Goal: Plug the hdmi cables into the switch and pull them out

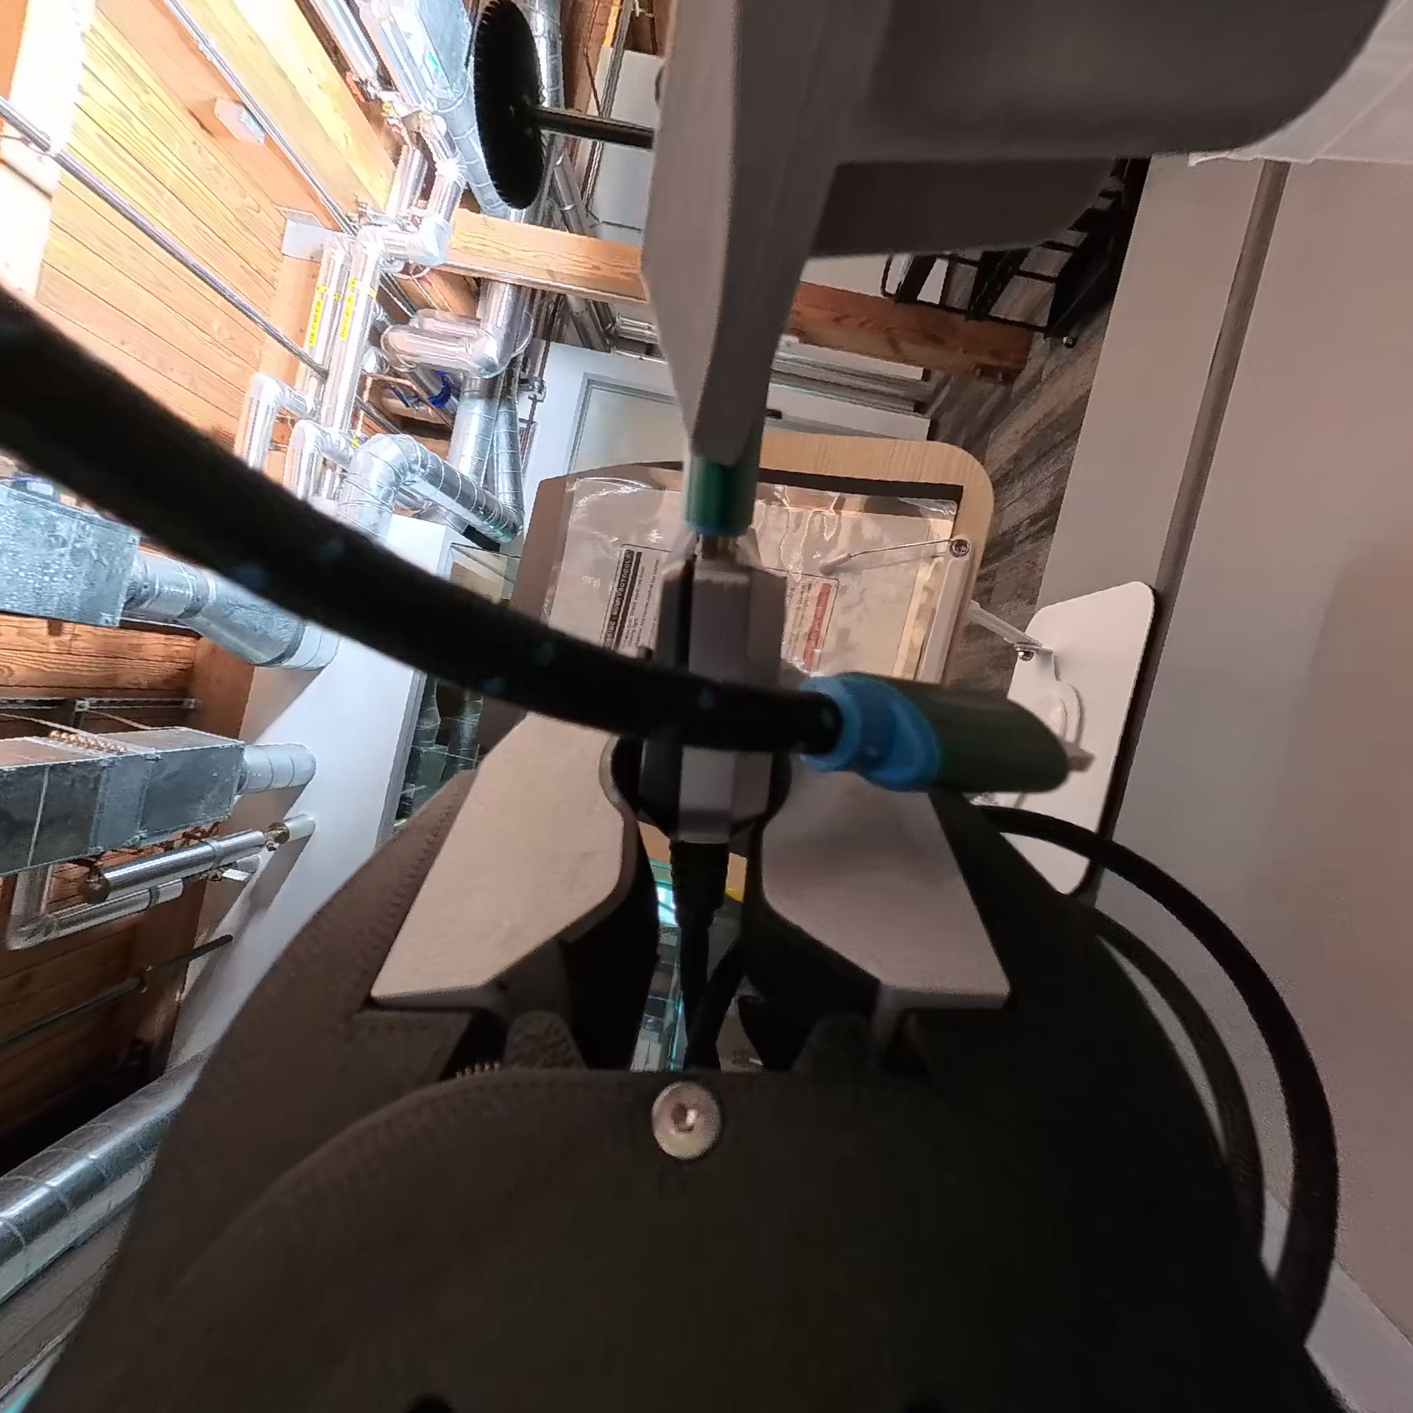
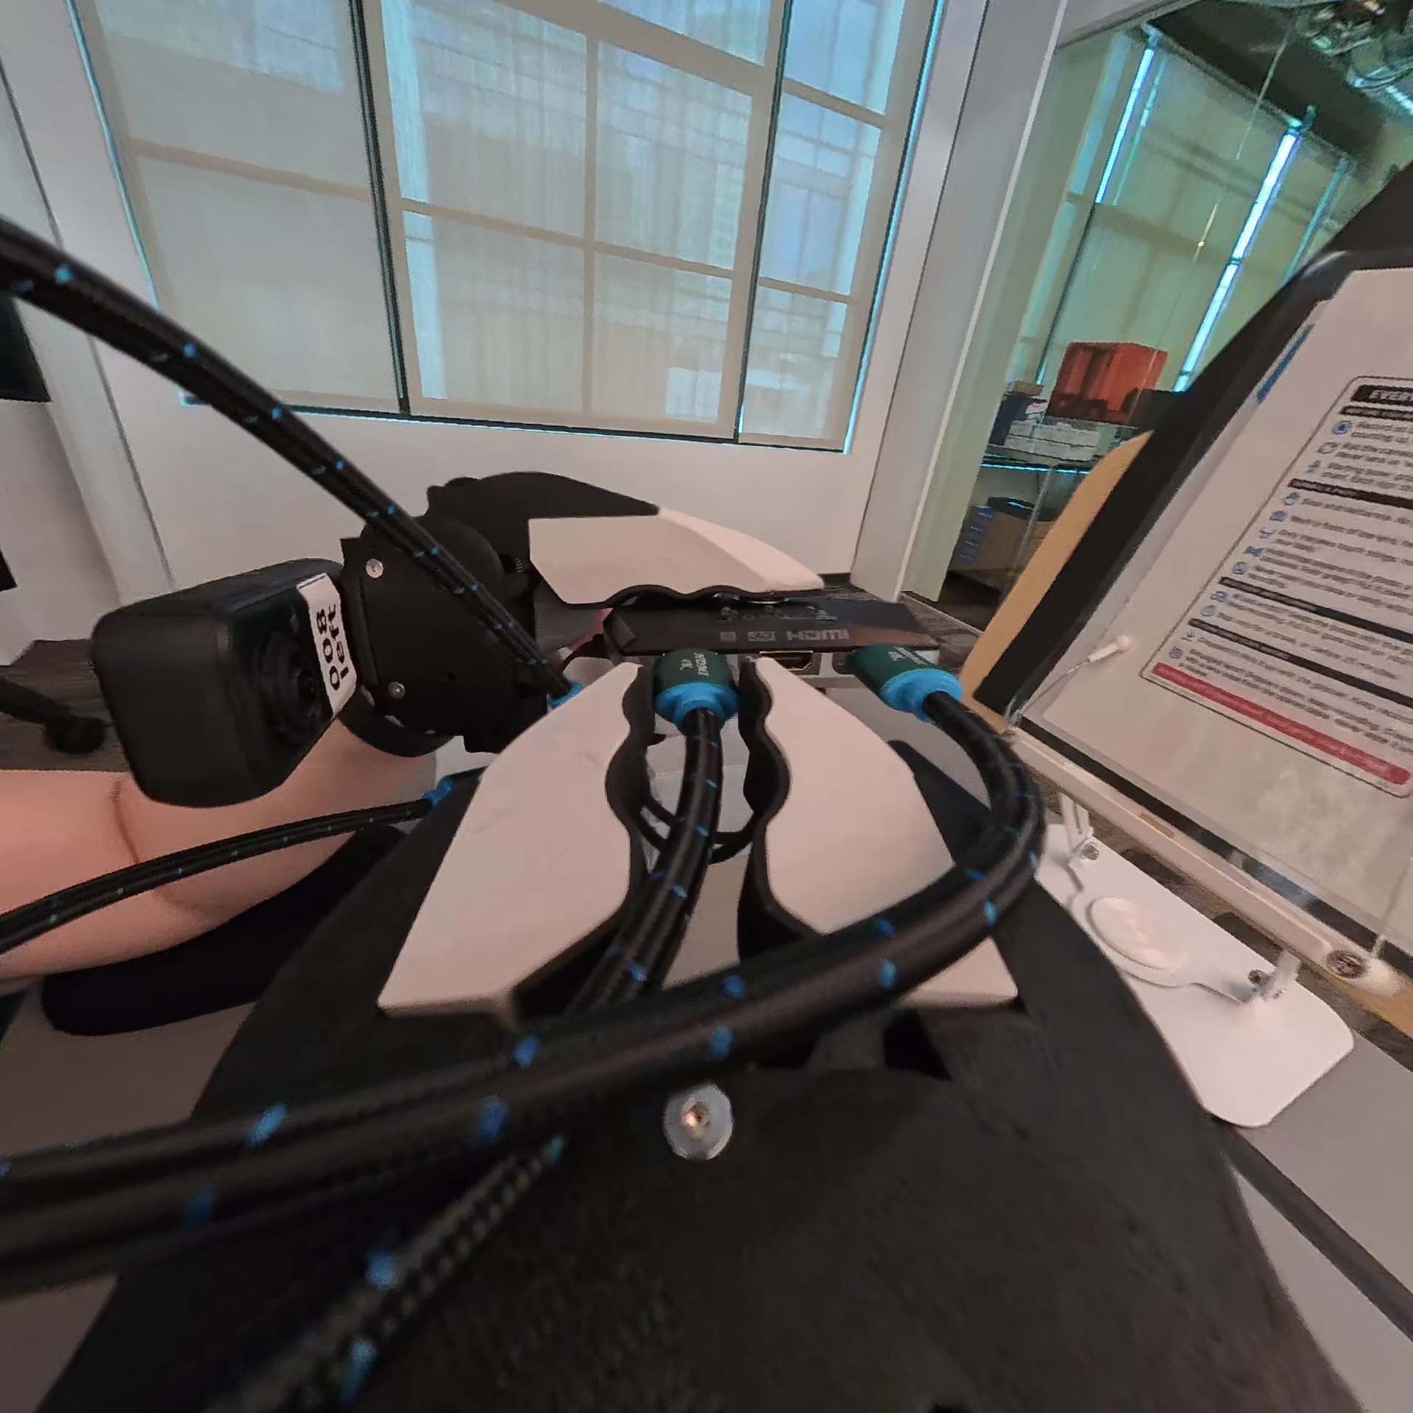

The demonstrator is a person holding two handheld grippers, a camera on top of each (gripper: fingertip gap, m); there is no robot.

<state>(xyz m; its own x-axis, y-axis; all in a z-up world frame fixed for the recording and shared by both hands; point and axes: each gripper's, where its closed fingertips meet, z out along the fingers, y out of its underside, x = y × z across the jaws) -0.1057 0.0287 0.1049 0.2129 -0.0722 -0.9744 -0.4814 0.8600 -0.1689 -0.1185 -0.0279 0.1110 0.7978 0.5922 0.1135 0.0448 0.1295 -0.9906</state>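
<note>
Between the right gripper [image 2: 697, 700] jaws sits 1 lettered HDMI plug [image 2: 683, 671], clamped; left gripper [image 1: 715, 703] jaws clamp the lettered switch [image 2: 772, 623].

The HDMI cables [image 2: 692, 833] were black braid flecked with blue, and each plug [image 2: 683, 673] was dark green with a bright blue collar. Switch [image 2: 772, 621] was black on top, grey along the port face. Gripper fingers [image 2: 527, 826] were off-white on black bodies. The sign stand base [image 2: 1223, 1024] was plain white.
</note>
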